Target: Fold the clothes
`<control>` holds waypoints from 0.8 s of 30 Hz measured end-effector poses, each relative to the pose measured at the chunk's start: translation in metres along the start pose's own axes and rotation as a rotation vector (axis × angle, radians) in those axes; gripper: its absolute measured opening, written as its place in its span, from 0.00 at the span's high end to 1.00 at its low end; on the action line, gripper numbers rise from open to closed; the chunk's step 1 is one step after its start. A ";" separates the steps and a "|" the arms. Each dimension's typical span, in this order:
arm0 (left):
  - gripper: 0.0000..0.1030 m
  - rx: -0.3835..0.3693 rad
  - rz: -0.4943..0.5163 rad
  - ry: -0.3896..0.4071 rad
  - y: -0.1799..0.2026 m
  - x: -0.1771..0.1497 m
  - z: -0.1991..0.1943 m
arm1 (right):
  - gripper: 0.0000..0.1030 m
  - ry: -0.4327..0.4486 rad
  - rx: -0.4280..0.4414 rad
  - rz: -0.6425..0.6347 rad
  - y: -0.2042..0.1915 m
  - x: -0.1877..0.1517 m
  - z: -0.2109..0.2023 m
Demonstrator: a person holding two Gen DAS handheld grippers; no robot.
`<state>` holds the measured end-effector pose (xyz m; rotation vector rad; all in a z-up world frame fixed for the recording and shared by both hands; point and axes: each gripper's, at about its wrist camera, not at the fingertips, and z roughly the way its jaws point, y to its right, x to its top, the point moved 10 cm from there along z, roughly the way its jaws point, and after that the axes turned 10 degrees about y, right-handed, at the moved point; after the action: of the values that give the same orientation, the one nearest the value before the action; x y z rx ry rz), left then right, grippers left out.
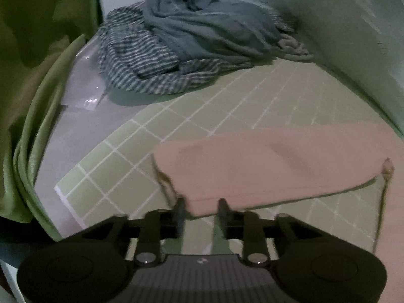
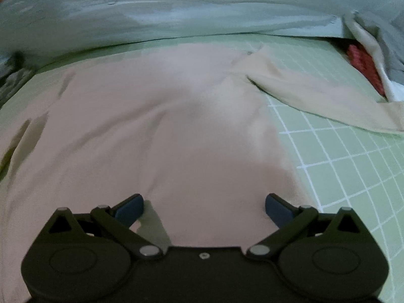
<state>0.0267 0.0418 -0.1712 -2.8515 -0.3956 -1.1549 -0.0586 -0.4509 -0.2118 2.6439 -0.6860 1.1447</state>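
Pink garment [image 2: 164,126] lay flat on the green grid mat [image 2: 341,164], stretching ahead of the right tongs [image 2: 204,208], spread wide. Left tongs [image 1: 200,210] stood slightly apart at its edge, gripping nothing.

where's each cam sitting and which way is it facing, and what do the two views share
Left wrist: on the left gripper, aimed down across the green grid mat toward a pile of blue clothes; its two fingers show, slightly apart.
Right wrist: on the right gripper, aimed down over the pink garment toward carrot-print bedding; its fingers show, wide open.
Shared: pink garment and grid mat.
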 end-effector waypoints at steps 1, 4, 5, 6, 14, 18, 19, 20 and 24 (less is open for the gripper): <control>0.59 -0.008 0.013 0.008 0.007 0.002 -0.003 | 0.00 0.003 0.014 -0.011 0.001 -0.001 -0.002; 0.49 -0.040 0.055 0.038 0.034 0.009 -0.015 | 0.00 0.011 0.030 -0.020 0.011 -0.006 -0.010; 0.48 -0.048 0.070 0.047 0.045 0.010 -0.020 | 0.00 0.012 0.026 -0.003 0.018 -0.008 -0.013; 0.47 -0.057 0.088 0.056 0.056 0.009 -0.025 | 0.00 0.018 0.026 0.020 0.027 -0.010 -0.016; 0.26 -0.113 0.183 0.118 0.148 -0.019 -0.082 | 0.00 0.034 -0.030 0.140 0.153 -0.012 -0.025; 0.20 -0.135 0.198 0.129 0.193 -0.046 -0.114 | 0.00 0.039 -0.085 0.172 0.240 -0.007 -0.023; 0.20 -0.141 0.202 0.131 0.205 -0.054 -0.122 | 0.00 0.045 -0.098 0.176 0.260 -0.006 -0.022; 0.20 -0.140 0.191 0.132 0.214 -0.058 -0.128 | 0.00 0.049 -0.110 0.176 0.278 -0.004 -0.019; 0.19 -0.135 0.139 0.137 0.249 -0.075 -0.148 | 0.00 0.062 -0.142 0.198 0.343 0.008 -0.007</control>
<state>-0.0642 -0.2346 -0.1016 -2.8326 -0.1145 -1.3885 -0.2226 -0.7526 -0.2070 2.4558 -0.9956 1.1740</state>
